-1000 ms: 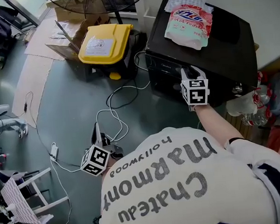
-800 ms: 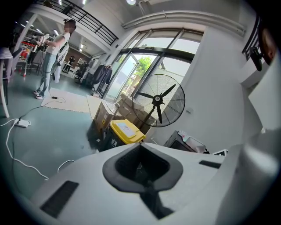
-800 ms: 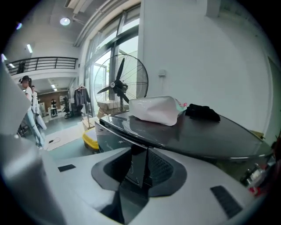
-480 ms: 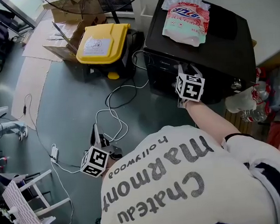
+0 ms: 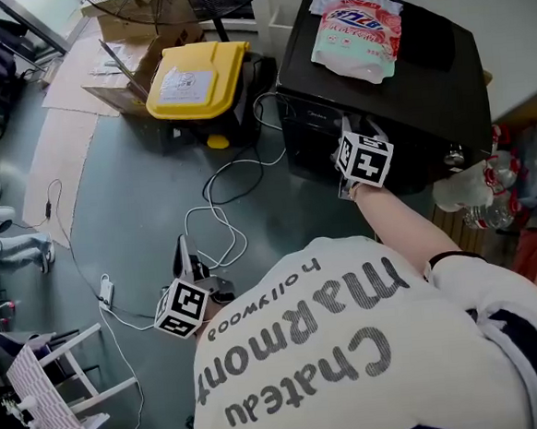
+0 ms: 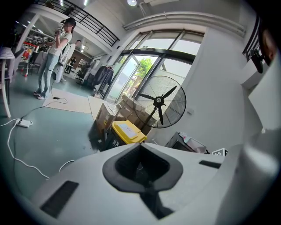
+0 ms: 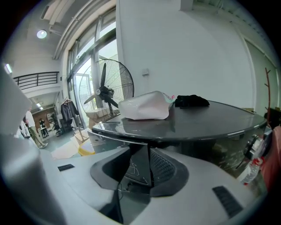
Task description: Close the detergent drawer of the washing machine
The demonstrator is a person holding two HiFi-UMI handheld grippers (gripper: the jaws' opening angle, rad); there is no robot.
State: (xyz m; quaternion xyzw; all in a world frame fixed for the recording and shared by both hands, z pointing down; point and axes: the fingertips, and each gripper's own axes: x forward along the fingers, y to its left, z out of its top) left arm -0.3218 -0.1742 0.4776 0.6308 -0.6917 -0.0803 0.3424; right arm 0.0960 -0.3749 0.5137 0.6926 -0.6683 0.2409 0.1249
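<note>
Black washing machine (image 5: 425,86) stands on the floor against the wall. A pink-and-white detergent bag (image 5: 356,28) lies near the back left corner of its top, and a black cloth (image 5: 426,44) lies just beside it toward the right edge.

A yellow-lidded bin (image 5: 193,81) sits on the floor to the machine's left. A pedestal fan (image 6: 161,102) is behind it. A white cable (image 5: 226,198) loops across the floor between the bin and the person.

Right gripper (image 5: 355,133) is at the upper front edge of the machine, under the lip of the top. Its jaws have just been opening and now stand wide, gripping nothing.

Detergent drawer (image 7: 109,138) shows as a pale strip just under the top's front edge, left of the jaws. Cannot tell whether it is flush.

Left gripper (image 5: 187,262) hangs low over the floor, well apart from the machine. Its 2 jaws are together and empty.
</note>
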